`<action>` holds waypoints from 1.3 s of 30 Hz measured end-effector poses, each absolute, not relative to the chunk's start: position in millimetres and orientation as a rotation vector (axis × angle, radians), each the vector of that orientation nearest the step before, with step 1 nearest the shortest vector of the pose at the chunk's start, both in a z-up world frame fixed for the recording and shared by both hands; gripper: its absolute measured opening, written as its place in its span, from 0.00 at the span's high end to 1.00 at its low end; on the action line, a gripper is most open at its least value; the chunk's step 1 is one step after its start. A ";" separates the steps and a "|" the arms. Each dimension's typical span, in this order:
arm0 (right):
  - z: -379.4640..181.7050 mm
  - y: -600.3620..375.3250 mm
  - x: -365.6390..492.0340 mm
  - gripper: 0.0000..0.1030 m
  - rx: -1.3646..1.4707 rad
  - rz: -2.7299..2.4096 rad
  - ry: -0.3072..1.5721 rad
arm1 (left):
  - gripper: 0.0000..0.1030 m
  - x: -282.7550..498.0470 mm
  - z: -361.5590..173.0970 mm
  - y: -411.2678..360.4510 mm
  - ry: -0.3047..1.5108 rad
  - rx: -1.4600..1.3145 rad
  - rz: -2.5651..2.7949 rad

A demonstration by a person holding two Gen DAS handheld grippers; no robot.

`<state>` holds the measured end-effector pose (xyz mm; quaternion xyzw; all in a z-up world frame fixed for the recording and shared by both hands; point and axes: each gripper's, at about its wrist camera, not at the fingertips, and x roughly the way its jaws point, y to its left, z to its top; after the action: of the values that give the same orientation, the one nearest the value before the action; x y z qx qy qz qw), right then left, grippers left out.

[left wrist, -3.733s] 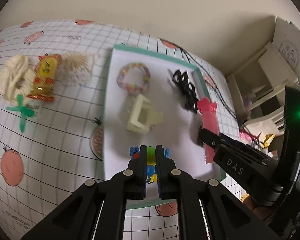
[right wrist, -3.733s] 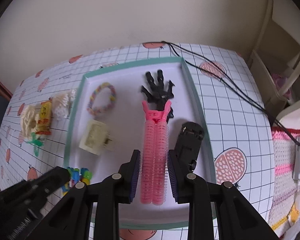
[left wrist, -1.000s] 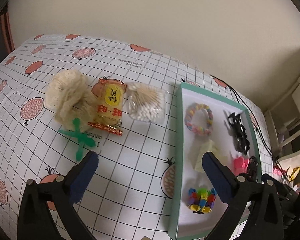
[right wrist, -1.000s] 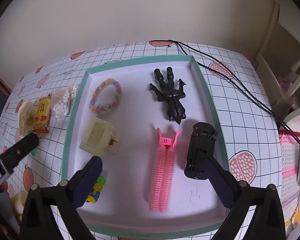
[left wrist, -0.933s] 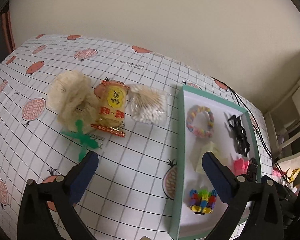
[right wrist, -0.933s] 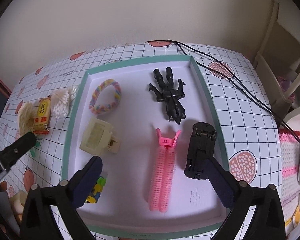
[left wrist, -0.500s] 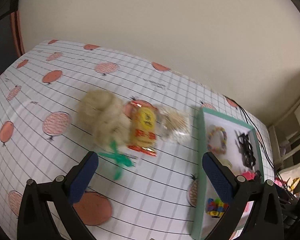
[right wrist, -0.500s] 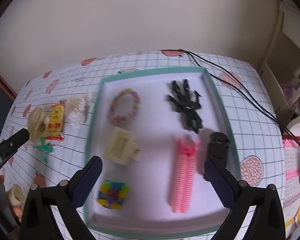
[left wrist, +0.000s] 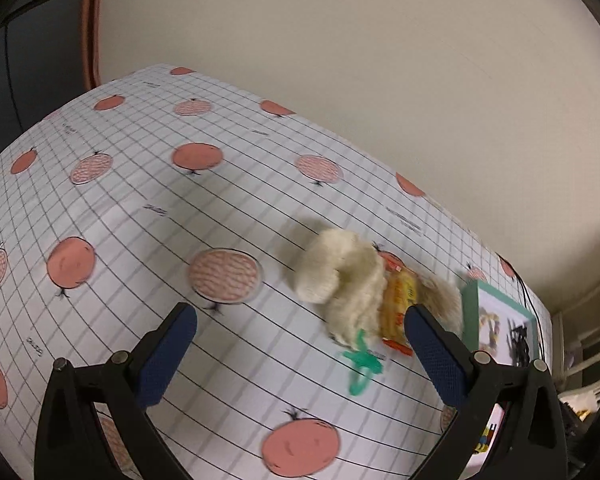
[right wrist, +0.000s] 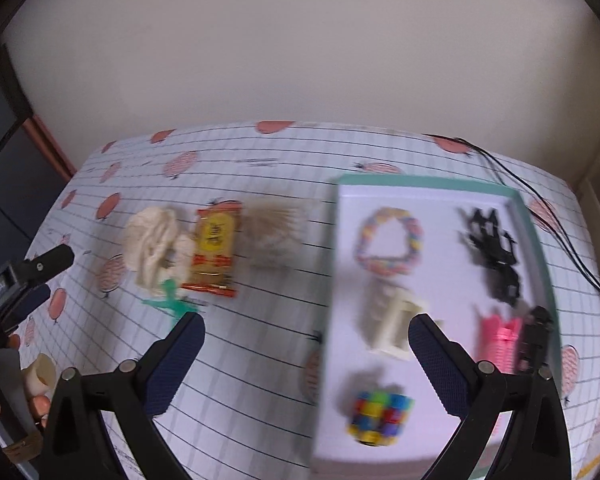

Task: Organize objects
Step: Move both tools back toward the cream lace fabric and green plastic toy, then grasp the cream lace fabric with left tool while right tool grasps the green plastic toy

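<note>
A white tray with a teal rim (right wrist: 420, 181) holds a rainbow bracelet (right wrist: 388, 240), a black claw clip (right wrist: 492, 252), a cream clip (right wrist: 392, 320), a pink roller clip (right wrist: 496, 340), a black clip (right wrist: 534, 340) and a colourful block toy (right wrist: 380, 408). Left of it on the cloth lie a cream scrunchie (right wrist: 156, 244), a yellow snack packet (right wrist: 216, 252), a bag of cotton swabs (right wrist: 276, 240) and a green clip (right wrist: 170, 300). My right gripper (right wrist: 308, 356) hangs open and empty over the tray's left edge. My left gripper (left wrist: 300, 344) is open and empty, left of the scrunchie (left wrist: 340, 280).
The table wears a grid cloth with pink fruit prints (left wrist: 224, 276). A black cable (right wrist: 540, 208) runs behind the tray. A hand (right wrist: 4, 380) holds the left gripper (right wrist: 48, 276) at the table's left end. A wall stands behind; shelves are at the far right.
Both grippers have opened and let go of the block toy and the pink roller clip, which now lie in the tray. Both views have swung left and back, with motion blur.
</note>
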<state>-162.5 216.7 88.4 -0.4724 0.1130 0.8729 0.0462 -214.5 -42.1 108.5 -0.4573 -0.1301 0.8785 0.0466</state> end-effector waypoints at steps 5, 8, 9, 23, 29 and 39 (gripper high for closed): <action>79.9 190.4 -176.7 0.00 -1.476 2.702 0.331 | 0.00 -220.1 111.8 -62.0 -0.391 -1.369 2.719; 70.9 176.7 -185.1 0.01 -1.506 2.712 0.328 | 0.00 -225.1 109.5 -66.7 -0.413 -1.374 2.695; 67.6 172.7 -187.3 0.02 -1.519 2.714 0.326 | 0.00 -226.8 108.2 -67.6 -0.417 -1.383 2.682; 26.6 135.7 -211.5 0.14 -1.642 2.725 0.267 | 0.00 -251.2 86.7 -54.3 -0.354 -1.461 2.612; 14.8 125.2 -219.7 0.22 -1.659 2.726 0.233 | 0.00 -258.1 78.6 -38.6 -0.330 -1.460 2.575; 11.4 135.6 -223.4 0.49 -1.654 2.734 0.229 | 0.02 -265.6 61.3 -15.1 -0.301 -1.458 2.539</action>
<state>-223.4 135.6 11.4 -0.5161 0.0715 0.8530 -0.0310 -265.6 -15.1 61.3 -0.4930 -0.1017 0.8584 0.0988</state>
